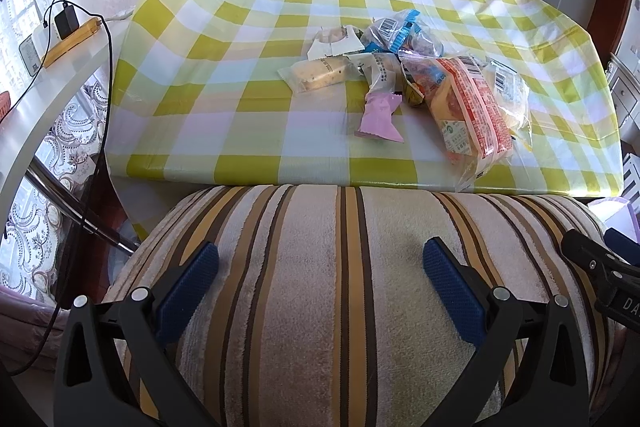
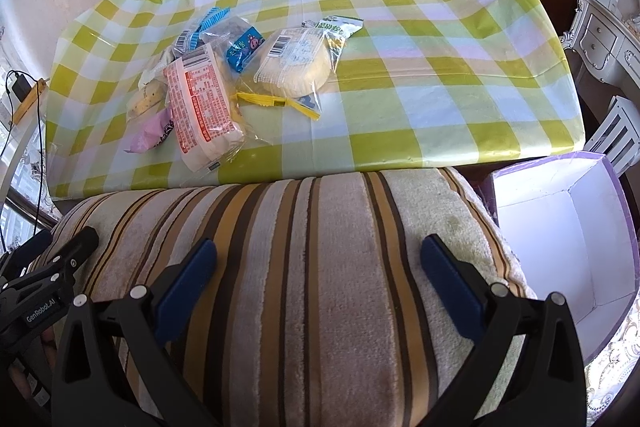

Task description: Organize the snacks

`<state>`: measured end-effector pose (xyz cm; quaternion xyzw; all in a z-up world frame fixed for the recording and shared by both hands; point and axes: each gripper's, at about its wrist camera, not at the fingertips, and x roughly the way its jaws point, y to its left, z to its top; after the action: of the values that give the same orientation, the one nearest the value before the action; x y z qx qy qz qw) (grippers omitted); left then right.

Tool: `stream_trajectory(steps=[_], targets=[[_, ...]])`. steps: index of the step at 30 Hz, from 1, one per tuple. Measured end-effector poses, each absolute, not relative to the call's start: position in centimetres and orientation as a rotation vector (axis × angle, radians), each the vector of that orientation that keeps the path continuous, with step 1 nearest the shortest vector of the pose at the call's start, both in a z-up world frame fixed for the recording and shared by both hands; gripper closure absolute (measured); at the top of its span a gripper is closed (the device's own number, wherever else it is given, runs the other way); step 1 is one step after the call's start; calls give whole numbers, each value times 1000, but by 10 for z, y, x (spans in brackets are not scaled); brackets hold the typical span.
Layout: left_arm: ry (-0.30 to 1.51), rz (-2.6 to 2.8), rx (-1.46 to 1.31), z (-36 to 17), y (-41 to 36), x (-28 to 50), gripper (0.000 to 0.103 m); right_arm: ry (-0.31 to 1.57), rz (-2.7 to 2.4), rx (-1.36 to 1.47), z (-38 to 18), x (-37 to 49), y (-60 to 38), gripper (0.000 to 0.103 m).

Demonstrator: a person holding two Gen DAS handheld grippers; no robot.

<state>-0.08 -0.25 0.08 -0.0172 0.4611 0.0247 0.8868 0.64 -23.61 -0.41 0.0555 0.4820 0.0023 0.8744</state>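
Both tongs apart and empty, left tongs (image 1: pixel 320 259), right tongs (image 2: pixel 318 257), snack pile (image 1: pixel 404 75) well ahead on checked table (image 1: pixel 224 27)

My 2 grippers hang side by side over the striped plush cushion (image 1: pixel 340 287), the left gripper (image 1: pixel 320 267) to the left of the right gripper (image 2: pixel 318 263). Beyond the cushion stands the table under a yellow-and-white checked plastic cloth (image 1: pixel 224 39). On it lies a heap of wrapped snacks (image 1: pixel 404 75): the pink sachet (image 1: pixel 380 119) nearest me, the red-printed bread pack (image 2: pixel 200 99) beside it, the round clear-wrapped bun (image 2: pixel 296 63) further right. The open white cardboard box (image 2: pixel 560 239) sits right of the cushion, below the table edge.
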Motion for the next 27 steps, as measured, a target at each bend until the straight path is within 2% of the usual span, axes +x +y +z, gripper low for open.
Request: stream_trajectory(steps=[27], targets=[[959,49,-41,0,-3,0,4,1005,-4,91,-5,8,-234,1]])
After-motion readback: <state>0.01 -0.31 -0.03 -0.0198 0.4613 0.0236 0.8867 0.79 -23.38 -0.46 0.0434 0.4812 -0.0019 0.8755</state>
